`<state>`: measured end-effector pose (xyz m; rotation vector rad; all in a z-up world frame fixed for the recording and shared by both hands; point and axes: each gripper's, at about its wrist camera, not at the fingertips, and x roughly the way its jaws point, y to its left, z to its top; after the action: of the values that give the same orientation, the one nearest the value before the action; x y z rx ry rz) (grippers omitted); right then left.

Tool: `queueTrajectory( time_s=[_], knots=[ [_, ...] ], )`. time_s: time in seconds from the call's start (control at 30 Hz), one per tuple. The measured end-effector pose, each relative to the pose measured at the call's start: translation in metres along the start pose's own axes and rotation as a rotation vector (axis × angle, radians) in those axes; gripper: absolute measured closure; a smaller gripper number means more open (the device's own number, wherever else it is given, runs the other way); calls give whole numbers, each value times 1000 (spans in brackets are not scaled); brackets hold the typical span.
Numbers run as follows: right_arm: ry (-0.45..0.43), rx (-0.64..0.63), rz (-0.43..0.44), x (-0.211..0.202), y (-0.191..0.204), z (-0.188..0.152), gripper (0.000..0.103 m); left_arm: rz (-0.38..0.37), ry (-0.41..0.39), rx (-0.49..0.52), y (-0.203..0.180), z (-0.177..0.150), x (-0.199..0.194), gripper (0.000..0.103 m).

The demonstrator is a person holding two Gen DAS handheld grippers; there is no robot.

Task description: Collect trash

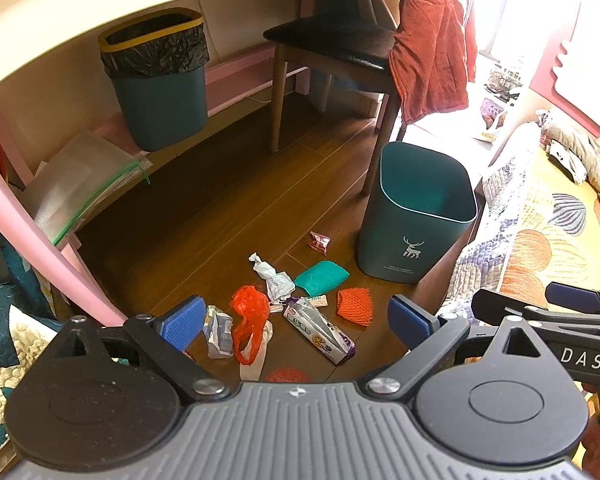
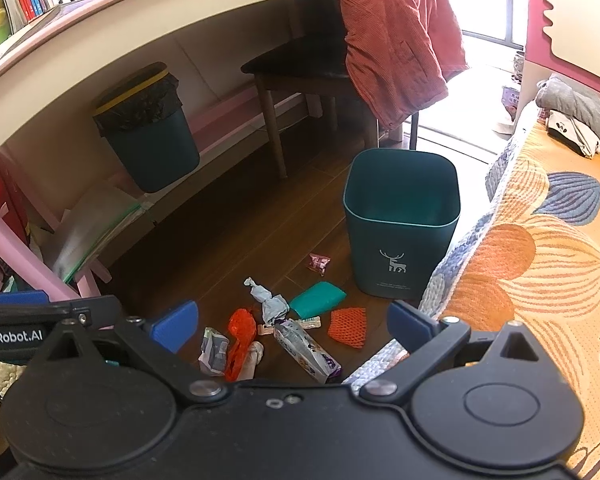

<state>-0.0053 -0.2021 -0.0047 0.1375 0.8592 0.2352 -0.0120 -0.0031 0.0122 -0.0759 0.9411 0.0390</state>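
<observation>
Trash lies scattered on the wooden floor: a red plastic bag, a crumpled grey paper, a teal packet, an orange net, a purple-and-white snack wrapper, a small silver wrapper and a pink candy wrapper. An unlined teal bin with a deer logo stands just beyond them. My left gripper and right gripper both hover above the pile, open and holding nothing.
A second teal bin lined with a black bag sits under the desk at the back left. A dark chair with a red garment stands behind. A patterned bed cover borders the right. A pink desk leg is at left.
</observation>
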Motion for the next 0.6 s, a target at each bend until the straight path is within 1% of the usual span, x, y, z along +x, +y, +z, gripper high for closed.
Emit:
queueTrajectory(
  time_s=[0.6],
  knots=[
    [2,-3,7,0,0,-1,2,2,1,-2,0,0,-1,5]
  ],
)
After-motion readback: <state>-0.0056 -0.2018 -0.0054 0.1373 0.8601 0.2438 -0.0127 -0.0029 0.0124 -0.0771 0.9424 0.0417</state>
